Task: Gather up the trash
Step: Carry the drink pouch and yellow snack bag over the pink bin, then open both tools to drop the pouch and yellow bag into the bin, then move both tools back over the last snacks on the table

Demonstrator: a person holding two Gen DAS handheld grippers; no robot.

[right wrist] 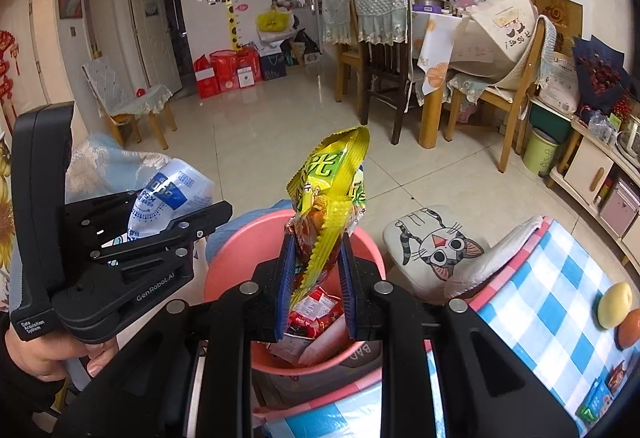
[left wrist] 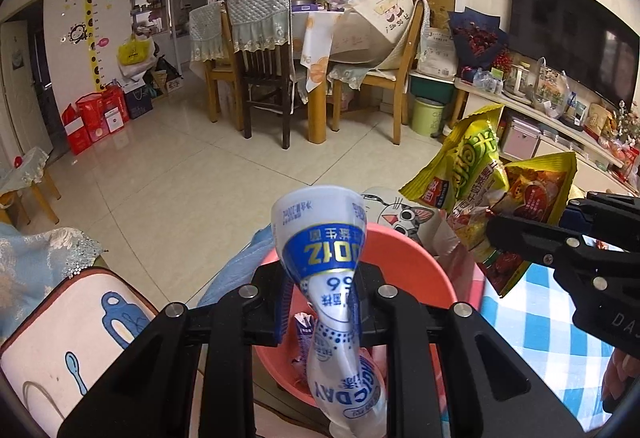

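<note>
Above a pink plastic basin (left wrist: 416, 254) that sits low in front of both cameras, the left gripper (left wrist: 320, 302) pinches a crumpled white-and-blue plastic pouch (left wrist: 324, 238), its blue-padded fingers pressed against the pouch's narrow waist so that the wide end flares up and away from the camera and the other end hangs down toward the lens. Just beside it, the right gripper (right wrist: 316, 278) clamps a bunch of yellow snack wrappers (right wrist: 332, 194), which stand up between its fingers directly over the basin's rim. Inside the basin lie a red wrapper (right wrist: 316, 314) and other scraps of packaging, seen from the right wrist camera. From the left wrist camera the right gripper reaches in from the right edge, the yellow wrappers fanning out at its tip. A cushion with a cartoon cat face (right wrist: 436, 242) lies beyond the basin, beside a blue-and-white checked cloth (right wrist: 560, 298). On that cloth rest a pale yellow fruit (right wrist: 614, 304) and an orange one (right wrist: 630, 328), touching each other. A person's hand (right wrist: 44, 354) grips the left gripper's handle.
</note>
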